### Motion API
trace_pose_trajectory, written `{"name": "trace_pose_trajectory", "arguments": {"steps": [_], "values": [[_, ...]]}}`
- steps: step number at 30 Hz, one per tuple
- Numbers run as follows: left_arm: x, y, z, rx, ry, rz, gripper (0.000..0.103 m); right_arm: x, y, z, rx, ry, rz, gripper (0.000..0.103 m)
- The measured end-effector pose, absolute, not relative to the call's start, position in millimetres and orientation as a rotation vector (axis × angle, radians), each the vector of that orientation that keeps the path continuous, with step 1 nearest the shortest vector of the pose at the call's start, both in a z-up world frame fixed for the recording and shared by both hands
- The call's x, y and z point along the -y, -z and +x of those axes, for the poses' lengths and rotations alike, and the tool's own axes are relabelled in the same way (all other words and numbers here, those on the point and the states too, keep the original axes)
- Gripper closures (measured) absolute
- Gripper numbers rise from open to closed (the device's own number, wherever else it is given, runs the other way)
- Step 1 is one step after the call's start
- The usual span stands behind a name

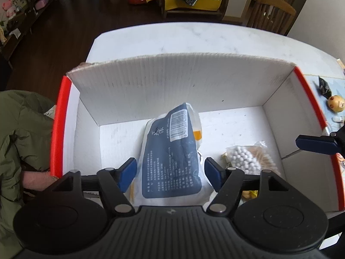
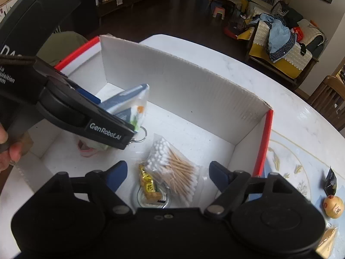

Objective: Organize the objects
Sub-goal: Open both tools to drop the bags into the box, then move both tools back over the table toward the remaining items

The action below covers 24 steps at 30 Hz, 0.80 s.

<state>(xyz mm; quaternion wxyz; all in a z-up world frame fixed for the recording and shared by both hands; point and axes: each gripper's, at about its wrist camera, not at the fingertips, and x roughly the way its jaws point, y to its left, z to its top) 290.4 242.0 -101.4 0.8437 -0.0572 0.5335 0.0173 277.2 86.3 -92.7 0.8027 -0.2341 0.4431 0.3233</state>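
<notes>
Hovering in white box [image 1: 172, 82]: left gripper [image 1: 170, 170] spread, blue pouch [image 1: 172, 151] between pads, untouched; right gripper [image 2: 167, 176] spread above cotton swab bag [image 2: 174, 168], nothing held

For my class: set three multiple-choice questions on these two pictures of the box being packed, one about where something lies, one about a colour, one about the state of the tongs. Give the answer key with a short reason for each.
1. Where does the bag of cotton swabs lie?
A. on the floor of the box
B. on the table outside the box
C. on the wooden chair

2. What colour is the trim on the box's side edges?
A. green
B. red
C. yellow

3. How do the left tongs stand around the dark blue packet?
A. clamped on it
B. open, pads clear of it
C. nowhere near it

Key: 1 A, white box floor shows all round the bag. 2 B, both side edges are red. 3 B, gaps show between each pad and the packet.
</notes>
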Motion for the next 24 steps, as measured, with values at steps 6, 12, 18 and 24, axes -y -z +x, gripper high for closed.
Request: {"name": "trace_pose_trajectory", "arguments": {"steps": [6,12,18,24], "values": [[-239.5,82.5,276.3,-1.075,-0.031,-0.108,0.027,-75.8,77.9,266.9,-0.923,-0.715,-0.474,0.012],[-239.0,64.7,259.3,-1.03,-0.026,-0.117,0.027,-62.8,58.3,258.4,-0.892,-0.741,-0.42,0.005],[-232.6,46.2,238.0,-0.998,-0.004,-0.13,0.027,-46.8,39.8,244.9,-0.87,-0.761,-0.372,0.002],[-220.0,28.1,216.9,-0.954,0.006,-0.105,0.027,-32.3,21.7,228.7,-0.834,-0.793,-0.341,0.001]]}}
